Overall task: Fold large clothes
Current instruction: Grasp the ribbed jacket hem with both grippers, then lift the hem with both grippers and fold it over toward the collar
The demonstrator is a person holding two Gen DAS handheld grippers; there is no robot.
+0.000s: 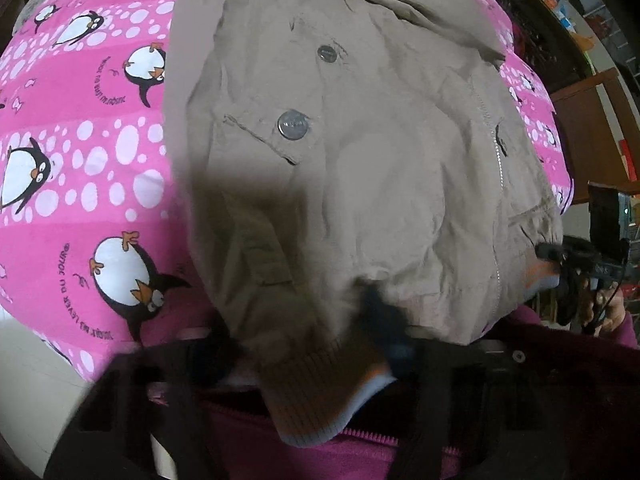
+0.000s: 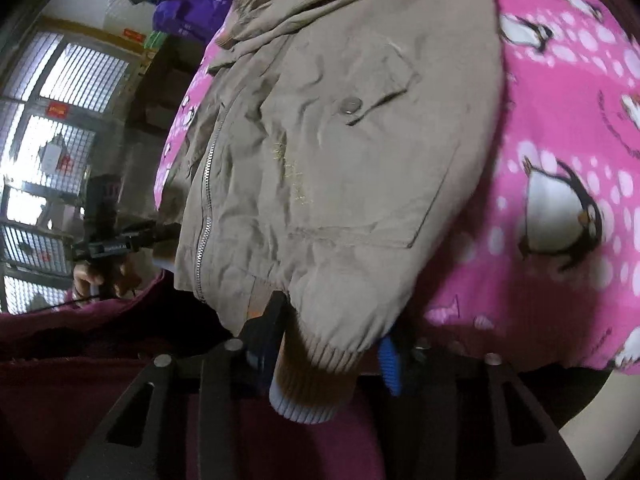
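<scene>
The jacket's ribbed hem sits nearest, pinched in the jaws of the left gripper; the right gripper has its jaws clamped on the hem at the other front corner. Past them the tan jacket lies spread front-up, zipper closed, on a pink penguin blanket. Cluttered shelves stand beyond

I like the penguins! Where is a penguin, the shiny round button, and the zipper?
black-and-white penguin on the pink blanket (image 1: 128,276): left wrist view, its white belly.
round silver metal button (image 1: 293,125): left wrist view, its centre, on the tan jacket's pocket flap.
silver metal zipper (image 2: 206,216): right wrist view, mid-length teeth.
</scene>
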